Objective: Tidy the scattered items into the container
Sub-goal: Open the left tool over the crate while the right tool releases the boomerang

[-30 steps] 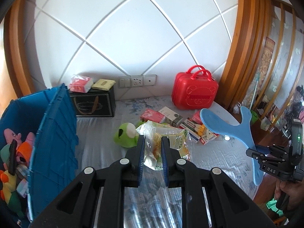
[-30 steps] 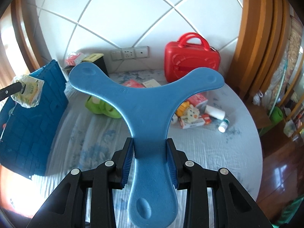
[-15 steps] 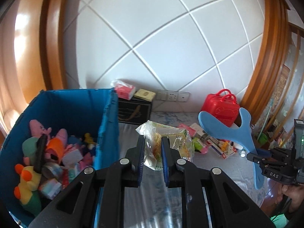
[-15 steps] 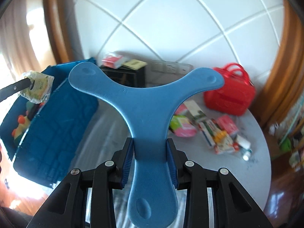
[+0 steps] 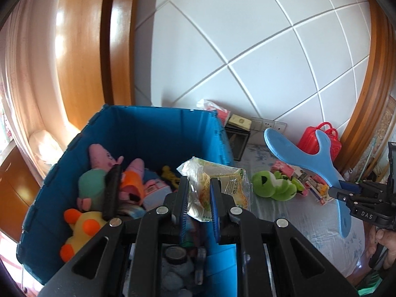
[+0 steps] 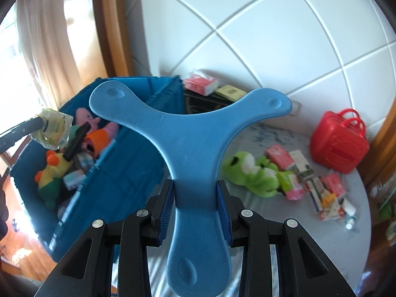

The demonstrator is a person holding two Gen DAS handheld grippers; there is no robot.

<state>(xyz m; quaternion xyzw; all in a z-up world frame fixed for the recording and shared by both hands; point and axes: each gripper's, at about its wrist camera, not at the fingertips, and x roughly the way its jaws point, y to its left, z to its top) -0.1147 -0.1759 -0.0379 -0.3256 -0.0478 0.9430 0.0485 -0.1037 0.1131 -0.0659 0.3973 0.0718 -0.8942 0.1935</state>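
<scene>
My left gripper (image 5: 198, 198) is shut on a clear snack bag (image 5: 217, 185) with yellow-green print, held above the near right part of the blue crate (image 5: 158, 123). The crate holds several plush toys (image 5: 99, 163). In the right wrist view the snack bag (image 6: 53, 127) hangs over the crate (image 6: 118, 178) at far left. My right gripper (image 6: 196, 198) is shut on a blue three-armed boomerang (image 6: 193, 138), held over the table to the right of the crate. The boomerang (image 5: 304, 158) and the right gripper (image 5: 342, 190) also show at the right of the left wrist view.
On the round table (image 6: 272, 222) lie a green frog plush (image 6: 250, 175), several small boxes (image 6: 324, 193) and a red toy suitcase (image 6: 339, 143). A black box (image 6: 205, 101) with packets on top stands against the white panelled wall. A hand (image 5: 386, 242) grips the right tool.
Both grippers have swung left with their loads. The crate's inside has come into view under the snack bag, and the boomerang now hangs beside the crate instead of over the table's middle.
</scene>
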